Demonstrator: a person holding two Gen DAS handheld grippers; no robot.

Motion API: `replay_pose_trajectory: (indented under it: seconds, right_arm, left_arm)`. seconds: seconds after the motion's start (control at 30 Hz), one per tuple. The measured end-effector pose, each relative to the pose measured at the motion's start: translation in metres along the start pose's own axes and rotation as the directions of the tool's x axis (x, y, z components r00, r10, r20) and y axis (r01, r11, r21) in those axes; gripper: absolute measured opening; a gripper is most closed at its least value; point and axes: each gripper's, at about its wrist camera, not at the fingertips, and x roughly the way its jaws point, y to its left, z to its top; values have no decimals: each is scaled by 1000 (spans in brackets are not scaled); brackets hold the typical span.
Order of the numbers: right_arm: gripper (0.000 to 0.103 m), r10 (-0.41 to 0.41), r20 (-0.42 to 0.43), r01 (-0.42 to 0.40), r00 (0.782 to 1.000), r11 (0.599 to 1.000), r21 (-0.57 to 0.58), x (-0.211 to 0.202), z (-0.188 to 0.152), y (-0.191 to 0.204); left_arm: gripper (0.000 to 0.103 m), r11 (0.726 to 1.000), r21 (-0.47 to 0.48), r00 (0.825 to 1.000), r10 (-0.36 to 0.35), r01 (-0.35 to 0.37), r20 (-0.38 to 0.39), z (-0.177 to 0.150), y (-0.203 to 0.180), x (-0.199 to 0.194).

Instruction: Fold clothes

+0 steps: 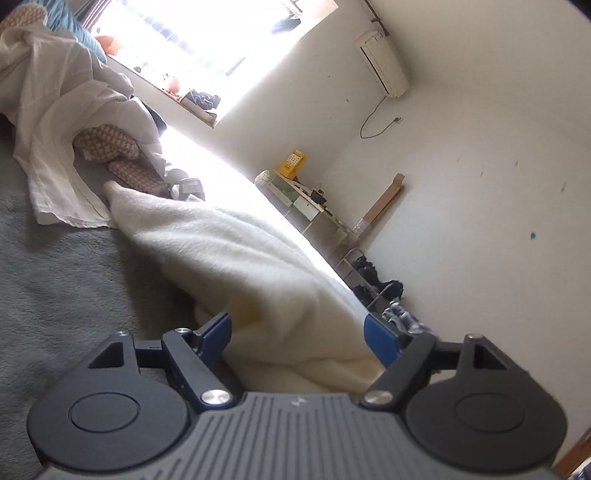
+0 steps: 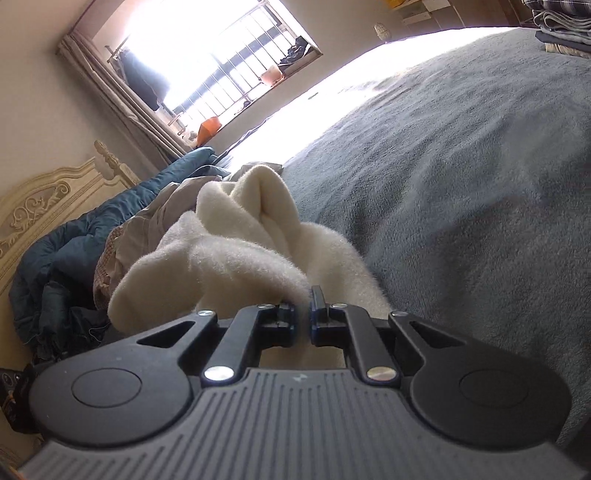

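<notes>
A fluffy cream garment [image 1: 236, 254] lies on the grey bedspread [image 1: 55, 280] and runs back between the fingers of my left gripper [image 1: 297, 325]. That gripper is open, its blue pads wide apart with the cloth bunched loosely between them. In the right wrist view the same cream garment [image 2: 229, 251] is heaped in folds just ahead of my right gripper [image 2: 303, 299]. Its jaws are pressed nearly together and pinch an edge of the cream cloth.
A white sheet [image 1: 55, 110] and a checked cloth [image 1: 110, 144] lie crumpled at the far left. A teal quilt [image 2: 74, 240] is piled against the carved headboard [image 2: 40, 206]. Folded clothes [image 2: 561, 26] sit stacked at the bed's far corner. Open grey bedspread [image 2: 461, 166] stretches to the right.
</notes>
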Motion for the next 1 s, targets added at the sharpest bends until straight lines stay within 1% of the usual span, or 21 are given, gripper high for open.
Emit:
replay_pose_trajectory:
  seconds: [0.07, 0.1, 0.13, 0.17, 0.2, 0.23, 0.27, 0.37, 0.4, 0.47, 0.53, 0.57, 0.63, 0.67, 0.73, 0.8, 0.83, 0.87, 0.9, 1.0]
  right_arm:
    - [6, 0, 5, 0, 1000, 1000, -18, -3, -5, 3]
    - [6, -1, 7, 1, 1000, 1000, -27, -4, -8, 4]
    - [6, 0, 10, 1, 1000, 999, -35, -5, -10, 5]
    - [6, 0, 15, 1, 1000, 999, -41, -4, -12, 6]
    - [6, 4, 19, -3, 1000, 999, -39, -4, -13, 6]
    - [6, 14, 21, -14, 1000, 1000, -22, -5, -15, 2]
    - [7, 24, 24, -24, 999, 1000, -6, -5, -16, -1]
    - [8, 54, 34, -56, 998, 998, 43, -7, -21, -11]
    - [8, 64, 38, -66, 997, 996, 59, -7, -22, -14]
    - [8, 84, 45, -87, 995, 992, 91, -9, -25, -21]
    - [8, 106, 51, -113, 993, 981, 156, -9, -29, -31]
    - [8, 114, 53, -122, 992, 974, 190, -9, -31, -36]
    - [8, 118, 55, -128, 992, 963, 239, -9, -34, -45]
    - [8, 118, 56, -128, 991, 957, 259, -9, -35, -49]
    - [8, 114, 55, -125, 992, 954, 271, -8, -37, -52]
    - [8, 111, 55, -122, 992, 954, 275, -9, -39, -53]
    - [8, 111, 56, -122, 992, 953, 276, -9, -39, -53]
    - [8, 111, 56, -123, 992, 953, 278, -9, -39, -54]
    - [8, 113, 56, -124, 992, 953, 277, -9, -39, -54]
    - [9, 117, 56, -128, 992, 953, 276, -9, -39, -54]
  left_arm:
    - [82, 998, -67, 1000, -20, 20, 3, 9, 7, 17]
    - [78, 995, -93, 1000, -23, 23, 0, 13, 10, 26]
    - [71, 994, -112, 1000, -18, 17, -5, 18, 13, 36]
    - [51, 993, -120, 1000, 4, -6, -14, 23, 13, 47]
    - [30, 993, -117, 1000, 13, -14, -16, 29, 10, 58]
    - [21, 995, -99, 1000, -2, 1, -5, 36, -2, 67]
    - [8, 997, -80, 1000, -17, 17, 6, 42, -13, 77]
    - [8, 998, -23, 997, -62, 63, 37, 62, -46, 105]
    - [9, 997, 3, 996, -82, 82, 32, 66, -61, 117]
    - [10, 987, 79, 990, -136, 138, -30, 60, -103, 151]
    - [11, 970, 148, 979, -180, 194, -100, 53, -142, 186]
    - [11, 961, 175, 971, -187, 212, -150, 42, -155, 203]
    - [11, 941, 235, 947, -178, 244, -267, 15, -180, 240]
    - [11, 929, 270, 933, -159, 252, -322, 0, -188, 254]
    - [17, 902, 351, 903, -90, 253, -420, -31, -199, 275]
    - [33, 874, 422, 883, -17, 240, -468, -54, -203, 284]
    - [36, 865, 446, 882, 9, 229, -471, -61, -202, 283]
    - [37, 856, 467, 886, 25, 220, -463, -66, -200, 280]
    - [41, 850, 482, 893, 32, 213, -450, -68, -197, 274]
    - [52, 847, 493, 907, 29, 202, -420, -61, -189, 251]
